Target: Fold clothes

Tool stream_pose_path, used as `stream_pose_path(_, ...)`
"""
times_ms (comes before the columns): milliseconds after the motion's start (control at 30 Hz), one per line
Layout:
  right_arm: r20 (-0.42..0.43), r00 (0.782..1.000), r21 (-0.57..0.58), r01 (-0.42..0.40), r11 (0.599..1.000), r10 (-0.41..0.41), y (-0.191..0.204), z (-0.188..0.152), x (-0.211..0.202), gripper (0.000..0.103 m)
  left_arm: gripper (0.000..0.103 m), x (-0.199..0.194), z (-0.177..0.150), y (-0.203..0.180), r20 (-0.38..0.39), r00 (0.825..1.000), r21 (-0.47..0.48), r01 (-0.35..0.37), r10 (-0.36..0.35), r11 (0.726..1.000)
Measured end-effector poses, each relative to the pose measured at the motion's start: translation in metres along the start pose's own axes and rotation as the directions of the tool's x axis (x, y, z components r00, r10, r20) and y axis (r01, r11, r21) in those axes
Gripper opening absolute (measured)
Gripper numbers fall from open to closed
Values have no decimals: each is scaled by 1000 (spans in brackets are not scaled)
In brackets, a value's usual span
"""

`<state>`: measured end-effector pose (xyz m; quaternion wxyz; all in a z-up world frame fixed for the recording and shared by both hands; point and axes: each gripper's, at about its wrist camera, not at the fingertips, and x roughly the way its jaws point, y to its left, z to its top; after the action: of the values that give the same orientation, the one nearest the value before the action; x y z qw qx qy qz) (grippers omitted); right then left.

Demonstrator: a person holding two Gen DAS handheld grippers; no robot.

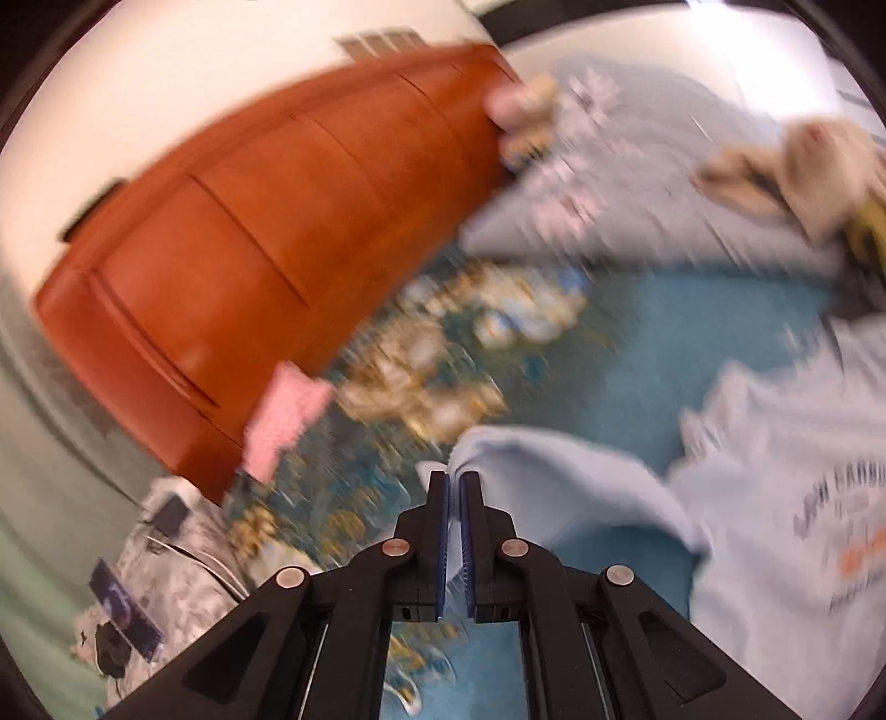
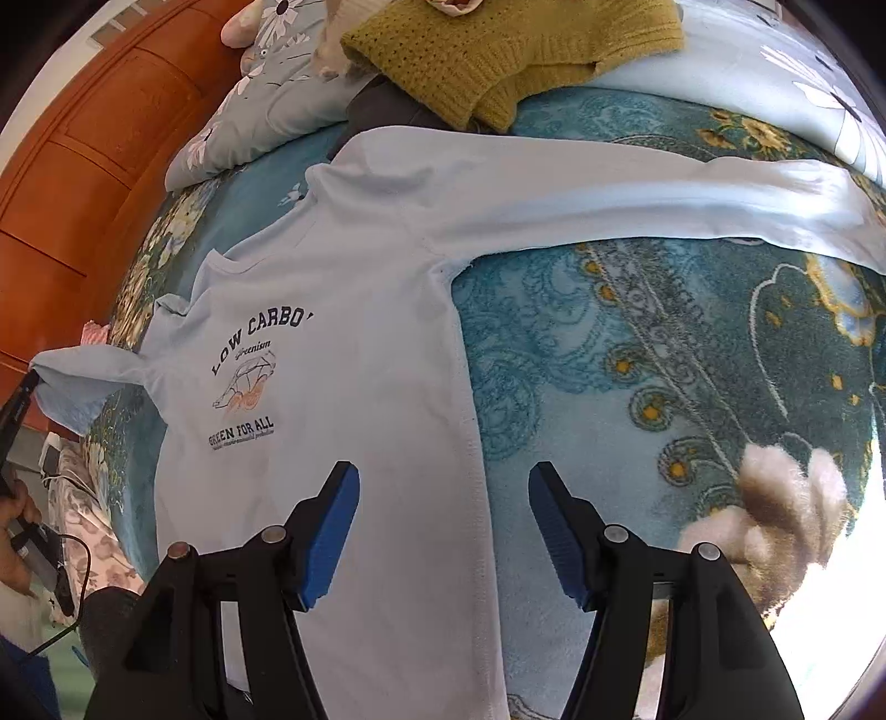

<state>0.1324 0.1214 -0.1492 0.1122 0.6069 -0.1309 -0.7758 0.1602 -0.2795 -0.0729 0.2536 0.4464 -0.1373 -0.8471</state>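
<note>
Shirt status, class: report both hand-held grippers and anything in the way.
Left hand-held gripper shut on sleeve. Right hand-held gripper open above shirt. Yellow sweater beyond collar, clear.

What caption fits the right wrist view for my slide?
Open right gripper hovers over a light-blue shirt spread on a floral blanket.

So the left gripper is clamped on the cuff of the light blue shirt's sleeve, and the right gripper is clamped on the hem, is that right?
Only the left half holds. The left gripper is shut on the sleeve cuff of the light blue shirt. The right gripper grips nothing: the right wrist view shows its jaws wide apart above the shirt's lower body.
</note>
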Motion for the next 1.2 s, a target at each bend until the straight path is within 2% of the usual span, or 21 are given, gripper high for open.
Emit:
stream_pose_path(33, -7, 1000, -3, -5, 1000, 5, 2, -1, 3, 65, 5, 18, -11, -5, -90, 996, 33, 31, -28, 999)
stream_pose_path(100, -26, 1000, -19, -14, 1000, 14, 8, -4, 7, 65, 5, 44, -22, -8, -235, 968, 50, 106, -91, 993)
stream_pose_path(167, -37, 999, -38, -16, 999, 15, 12, -6, 9, 65, 8, 45, -22, 4, -247, 948, -13, 202, -199, 979)
stream_pose_path(233, -43, 999, -51, -8, 999, 6, 13, -8, 11, 65, 9, 46, -23, 15, -266, 909, -71, 313, -320, 947)
stream_pose_path(300, -54, 999, -38, -5, 999, 3, 11, -8, 14, 65, 9, 46, -23, 20, -290, 870, -138, 374, -399, 917)
stream_pose_path(333, -58, 998, -28, -5, 1000, 3, 9, -8, 15, 65, 9, 46, -25, 29, -279, 850, -214, 399, -447, 892)
stream_pose_path(400, -57, 998, -17, -4, 1000, 3, 8, -7, 15, 65, 23, 42, -36, 49, -222, 814, -423, 416, -537, 805)
stream_pose_path(467, -56, 998, -23, 0, 1000, -2, 8, -7, 16, 65, 59, 40, -48, 71, -150, 784, -611, 406, -603, 680)
stream_pose_path(533, -60, 998, -23, 2, 1000, -3, 9, -6, 18, 65, 62, 47, -67, 95, -102, 794, -773, 316, -599, 550)
stream_pose_path(567, -64, 998, -22, 1, 1000, -2, 9, -6, 19, 65, 62, 55, -76, 103, -104, 800, -822, 265, -591, 504)
stream_pose_path(600, -68, 998, -20, 0, 1000, -1, 10, -6, 21, 65, 62, 63, -84, 110, -112, 803, -860, 217, -585, 463)
stream_pose_path(633, -71, 997, -21, -3, 1000, 1, 12, -5, 22, 65, 62, 72, -89, 113, -134, 803, -875, 180, -581, 450)
stream_pose_path(767, -71, 997, -39, -16, 999, 13, 21, -5, 24, 65, 62, 103, -101, 109, -214, 794, -875, 104, -569, 473)
stream_pose_path(800, -71, 997, -41, -20, 999, 17, 23, -5, 25, 65, 62, 110, -101, 107, -212, 792, -876, 105, -572, 471)
stream_pose_path(900, -69, 997, -38, -18, 999, 16, 26, -6, 26, 65, 61, 127, -100, 101, -236, 798, -867, 84, -554, 491)
stream_pose_path(933, -70, 997, -35, -17, 999, 14, 26, -5, 26, 65, 59, 130, -98, 100, -248, 805, -863, 69, -540, 500)
stream_pose_path(967, -72, 997, -34, -14, 999, 12, 26, -5, 26, 65, 48, 134, -98, 100, -251, 814, -862, 58, -524, 503)
stream_pose_path(1000, -74, 997, -32, -11, 999, 9, 26, -5, 26, 65, 35, 136, -97, 99, -252, 824, -859, 51, -507, 510)
stream_pose_path(1033, -75, 997, -32, -7, 999, 4, 26, -5, 26, 65, 10, 139, -95, 98, -261, 829, -850, 45, -494, 524)
stream_pose_path(1133, -82, 997, -29, 4, 1000, -6, 24, -3, 28, 65, 5, 142, -82, 104, -241, 860, -826, 60, -449, 560)
stream_pose_path(1200, -89, 996, -23, 9, 1000, -11, 22, -1, 30, 65, 5, 134, -66, 119, -221, 908, -784, 52, -356, 619)
